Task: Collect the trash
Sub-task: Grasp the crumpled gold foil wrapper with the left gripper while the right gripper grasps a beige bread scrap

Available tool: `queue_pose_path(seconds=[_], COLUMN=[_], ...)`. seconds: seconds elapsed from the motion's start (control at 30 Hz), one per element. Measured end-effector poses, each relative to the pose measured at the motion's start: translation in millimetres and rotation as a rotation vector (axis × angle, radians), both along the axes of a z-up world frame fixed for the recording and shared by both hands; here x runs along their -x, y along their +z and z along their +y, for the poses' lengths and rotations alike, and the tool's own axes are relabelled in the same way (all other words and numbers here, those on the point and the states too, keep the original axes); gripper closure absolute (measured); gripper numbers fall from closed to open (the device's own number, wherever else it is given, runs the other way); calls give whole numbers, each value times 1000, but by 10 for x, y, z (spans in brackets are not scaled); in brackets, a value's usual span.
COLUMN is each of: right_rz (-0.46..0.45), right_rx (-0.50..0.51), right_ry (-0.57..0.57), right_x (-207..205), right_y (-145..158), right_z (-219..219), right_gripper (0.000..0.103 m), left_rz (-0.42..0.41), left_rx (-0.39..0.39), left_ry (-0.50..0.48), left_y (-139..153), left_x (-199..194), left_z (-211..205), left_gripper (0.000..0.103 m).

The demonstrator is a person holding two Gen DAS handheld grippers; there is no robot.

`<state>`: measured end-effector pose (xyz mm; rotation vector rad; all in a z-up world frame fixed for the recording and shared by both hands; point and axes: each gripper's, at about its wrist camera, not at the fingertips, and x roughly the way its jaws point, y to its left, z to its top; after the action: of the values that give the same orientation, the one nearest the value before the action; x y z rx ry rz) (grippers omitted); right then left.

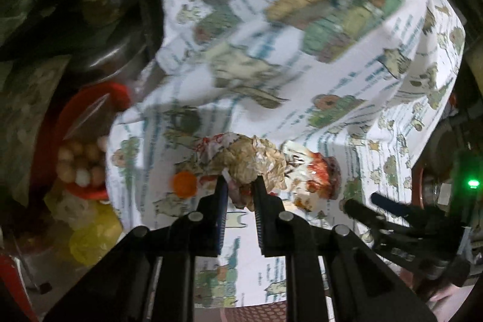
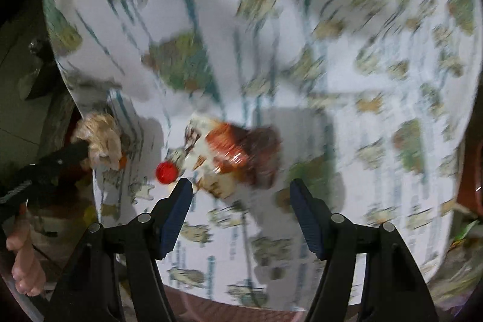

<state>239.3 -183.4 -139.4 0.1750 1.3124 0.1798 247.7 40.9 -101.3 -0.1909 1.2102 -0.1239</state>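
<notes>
Left wrist view is being filled mostly by a table (image 1: 347,86) that is being covered with a white cloth printed with cartoon animals and teal lettering; the same cloth is being shown, blurred, across the right wrist view (image 2: 347,80). Beside the table's left edge, a red basket (image 1: 75,110) holding pale round things is being seen, with yellow plastic bags (image 1: 90,234) lying below it; what else is being kept in that dark corner cannot be told.

On the cloth, a crumpled red-and-white food wrapper (image 1: 314,174) is being left lying, and it is being framed ahead of the right hand-held gripper (image 2: 241,192), whose fingers are being held spread wide and are touching nothing. A crumpled beige paper wad (image 1: 250,162) is being pinched by the left hand-held gripper (image 1: 240,186), its fingers being pressed against the wad from both sides, just beside the wrapper. In the right wrist view the same wad (image 2: 99,138) is being held at the table's left edge.

An orange bottle cap (image 1: 184,184) is being left on the cloth just left of the wad, and it is being shown as a red disc (image 2: 166,172) near the right gripper's left finger.
</notes>
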Motion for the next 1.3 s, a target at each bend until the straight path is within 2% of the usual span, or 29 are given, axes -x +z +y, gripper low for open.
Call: queue_pose_path(seconds=[0.1, 0.23, 0.37, 0.47, 0.67, 0.73, 0.77, 0.87, 1.03, 1.3], right_rz=[64, 108, 94, 72, 78, 87, 96, 114, 104, 10], right_rx=[-16, 30, 81, 162, 191, 193, 187, 157, 99, 65], right_ry=[-8, -25, -41, -24, 29, 33, 32, 44, -18, -37], right_x=[-78, -154, -206, -222, -175, -155, -181, -98, -19, 112], right_y=[-209, -407, -451, -466, -553, -575, -586, -584, -484, -126], right_z=[123, 271, 369, 498, 713, 735, 730, 705, 514, 226], right_gripper=[42, 43, 45, 45, 45, 48, 57, 58, 58, 58], left_rz=[-14, -21, -26, -29, -33, -42, -45, -46, -54, -87], left_rx=[-17, -25, -32, -39, -40, -50, -55, -54, -54, -60], left_ry=[16, 32, 42, 43, 50, 52, 50, 46, 42, 57], left_y=[39, 68, 94, 97, 125, 142, 147, 162, 193, 286], left_x=[14, 19, 26, 29, 22, 28, 32, 45, 72, 127], left_z=[67, 129, 173, 186, 196, 183, 173, 151, 142, 149], left_gripper=[88, 88, 88, 88, 88, 88, 88, 88, 88, 88])
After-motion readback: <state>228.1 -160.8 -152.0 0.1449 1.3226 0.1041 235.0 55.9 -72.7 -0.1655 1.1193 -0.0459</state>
